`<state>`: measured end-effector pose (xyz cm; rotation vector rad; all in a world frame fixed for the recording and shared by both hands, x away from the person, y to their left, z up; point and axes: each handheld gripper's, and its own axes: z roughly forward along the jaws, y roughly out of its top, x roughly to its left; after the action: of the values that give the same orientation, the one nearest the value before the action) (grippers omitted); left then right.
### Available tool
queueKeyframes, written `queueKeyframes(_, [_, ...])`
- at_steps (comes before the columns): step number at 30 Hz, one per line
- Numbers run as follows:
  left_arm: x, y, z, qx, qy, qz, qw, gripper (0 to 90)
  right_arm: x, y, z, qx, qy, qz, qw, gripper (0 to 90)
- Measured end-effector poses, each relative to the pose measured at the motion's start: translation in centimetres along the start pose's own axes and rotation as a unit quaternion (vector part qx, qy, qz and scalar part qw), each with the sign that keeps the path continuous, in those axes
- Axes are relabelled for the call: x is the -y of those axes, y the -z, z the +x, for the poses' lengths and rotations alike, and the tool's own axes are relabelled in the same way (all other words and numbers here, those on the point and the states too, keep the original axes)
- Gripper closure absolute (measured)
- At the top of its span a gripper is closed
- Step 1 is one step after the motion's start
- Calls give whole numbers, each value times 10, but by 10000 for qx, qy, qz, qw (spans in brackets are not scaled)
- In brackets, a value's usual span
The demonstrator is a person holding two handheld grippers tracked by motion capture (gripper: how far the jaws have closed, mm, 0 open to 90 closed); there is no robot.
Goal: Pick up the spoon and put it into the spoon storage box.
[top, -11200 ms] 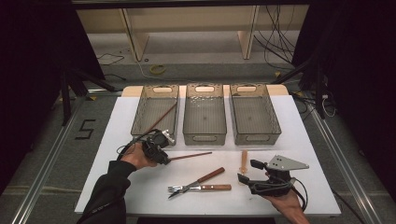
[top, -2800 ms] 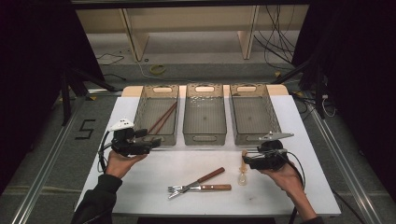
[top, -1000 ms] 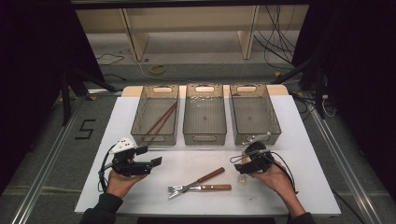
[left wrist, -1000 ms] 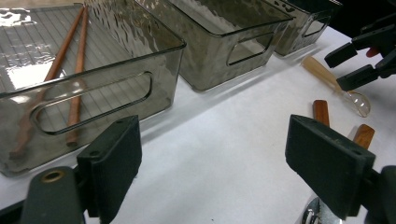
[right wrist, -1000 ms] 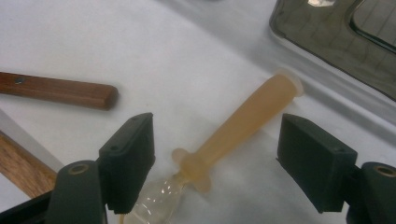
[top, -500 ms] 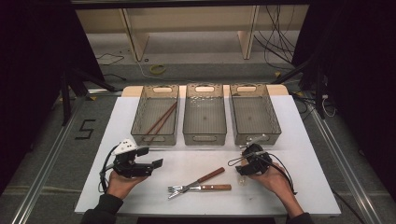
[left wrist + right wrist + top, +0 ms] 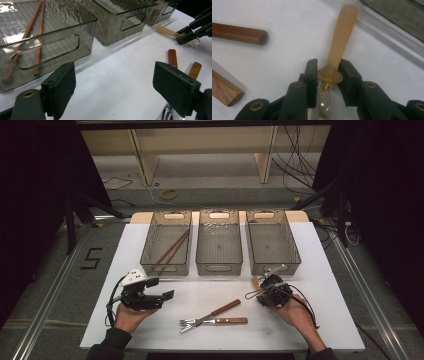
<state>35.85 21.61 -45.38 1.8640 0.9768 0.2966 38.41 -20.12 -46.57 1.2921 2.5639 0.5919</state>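
My right gripper (image 7: 260,290) rests on the white table (image 7: 320,270), in front of the right tray. Its jaws have just been closing and now press on the collar of a tan-handled utensil (image 7: 342,37) with a clear tip. The handle (image 7: 256,283) points toward the tray. My left gripper (image 7: 167,295) hovers open near the front left with nothing between its jaws (image 7: 117,85). Two wooden-handled forks (image 7: 215,317) lie between the hands. Two chopsticks (image 7: 172,247) lie in the left tray (image 7: 146,247).
Three smoky clear trays stand in a row at the back; the middle tray (image 7: 200,245) and right tray (image 7: 295,247) hold nothing I can see. The left gripper view shows the right gripper (image 7: 192,32) and fork handles (image 7: 172,56) ahead.
The right gripper's jaws have closed onto the tan-handled utensil. Both hands have stayed in place over the last second; before that they came down from the trays toward the front.
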Motion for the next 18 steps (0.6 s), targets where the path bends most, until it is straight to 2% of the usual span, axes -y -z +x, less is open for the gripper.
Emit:
queueKeyframes(9, [0, 1, 0, -18, 0, -24, 10000, 184, 0, 2, 2, 12, 102, -24, 9999, 756])
queueKeyframes(12, [0, 1, 0, -22, 16, -54, 10000, 185, 0, 4, 1, 11, 109, -105, 9999, 764])
queueKeyframes(18, [1, 0, 0, -15, 17, -76, 10000, 185, 1, 11, -1, -134, 88, -299, 9994, 768])
